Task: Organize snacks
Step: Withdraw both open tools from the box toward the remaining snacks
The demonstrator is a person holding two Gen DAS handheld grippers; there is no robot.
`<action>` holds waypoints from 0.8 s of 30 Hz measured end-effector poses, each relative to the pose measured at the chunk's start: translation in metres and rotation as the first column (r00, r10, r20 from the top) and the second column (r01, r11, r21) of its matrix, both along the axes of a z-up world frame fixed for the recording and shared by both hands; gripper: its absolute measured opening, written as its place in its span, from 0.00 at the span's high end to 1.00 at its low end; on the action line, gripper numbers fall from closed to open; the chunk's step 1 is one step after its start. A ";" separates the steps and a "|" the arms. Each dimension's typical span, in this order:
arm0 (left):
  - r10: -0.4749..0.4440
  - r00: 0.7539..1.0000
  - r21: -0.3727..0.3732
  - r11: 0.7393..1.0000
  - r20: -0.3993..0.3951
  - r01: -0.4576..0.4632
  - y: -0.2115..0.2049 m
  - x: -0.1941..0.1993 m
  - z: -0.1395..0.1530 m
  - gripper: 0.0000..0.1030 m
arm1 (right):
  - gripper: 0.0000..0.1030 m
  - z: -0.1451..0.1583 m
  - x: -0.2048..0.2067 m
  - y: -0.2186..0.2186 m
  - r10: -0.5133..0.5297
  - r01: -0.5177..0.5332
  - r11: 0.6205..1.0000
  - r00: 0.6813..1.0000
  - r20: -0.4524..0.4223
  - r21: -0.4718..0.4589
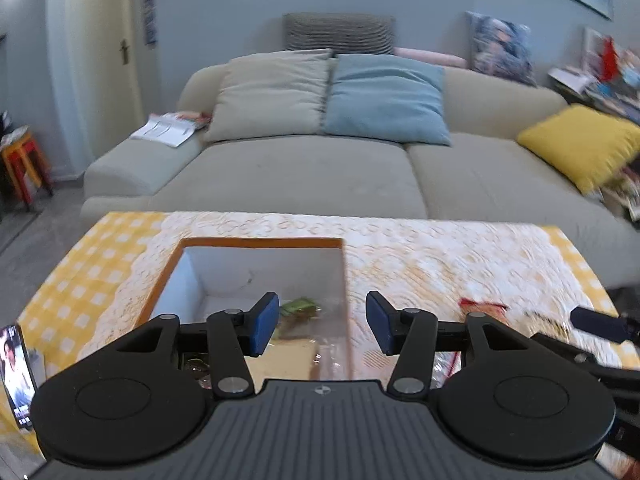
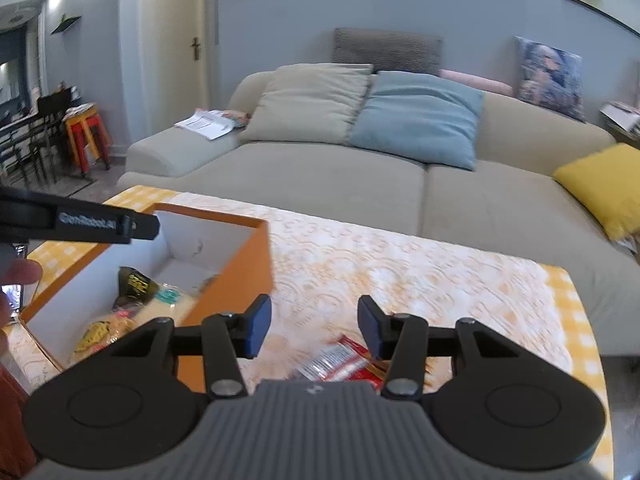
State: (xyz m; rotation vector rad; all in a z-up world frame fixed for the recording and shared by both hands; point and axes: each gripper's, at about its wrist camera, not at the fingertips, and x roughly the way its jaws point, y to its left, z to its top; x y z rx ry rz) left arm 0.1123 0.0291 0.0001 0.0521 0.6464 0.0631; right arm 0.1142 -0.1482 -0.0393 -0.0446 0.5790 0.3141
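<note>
The left gripper (image 1: 322, 322) is held with fingers apart and empty above the orange cardboard box with white walls (image 2: 224, 216), where wrapped snacks (image 2: 136, 286) are seen. The right gripper (image 2: 314, 326) is likewise spread, nothing clamped; a red-and-clear snack packet (image 2: 340, 362) lies just beneath its fingers on the yellow lace tablecloth (image 2: 400, 264).

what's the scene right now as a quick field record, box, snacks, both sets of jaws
box: orange box, open, on the patterned tablecloth
inside box: several snack packets
outside box: red snack packet on the cloth, right of the box
left gripper: jaws open, nothing between, over the box
right gripper: jaws open, empty, above the red packet
</note>
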 end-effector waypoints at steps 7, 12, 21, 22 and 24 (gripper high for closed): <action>-0.064 0.994 0.070 0.995 -0.088 0.070 -0.045 -0.004 -0.016 0.39 | 0.54 -0.019 -0.008 -0.048 -0.097 0.097 0.995 0.995 -0.016 -0.021; -0.103 0.981 0.083 0.990 -0.164 0.117 -0.071 0.001 -0.031 0.39 | 0.54 -0.033 -0.002 -0.072 -0.122 0.122 0.992 0.991 -0.060 -0.011; -0.129 0.958 0.139 0.976 -0.255 0.168 -0.104 0.009 -0.057 0.39 | 0.54 -0.057 0.009 -0.095 -0.147 0.148 0.989 0.978 -0.149 -0.009; -0.134 0.955 0.145 0.974 -0.265 0.176 -0.107 0.011 -0.060 0.39 | 0.54 -0.059 0.010 -0.096 -0.146 0.146 0.989 0.976 -0.162 -0.007; -0.140 0.949 0.155 0.970 -0.284 0.189 -0.112 0.015 -0.066 0.39 | 0.54 -0.063 0.015 -0.098 -0.139 0.140 0.990 0.972 -0.188 -0.005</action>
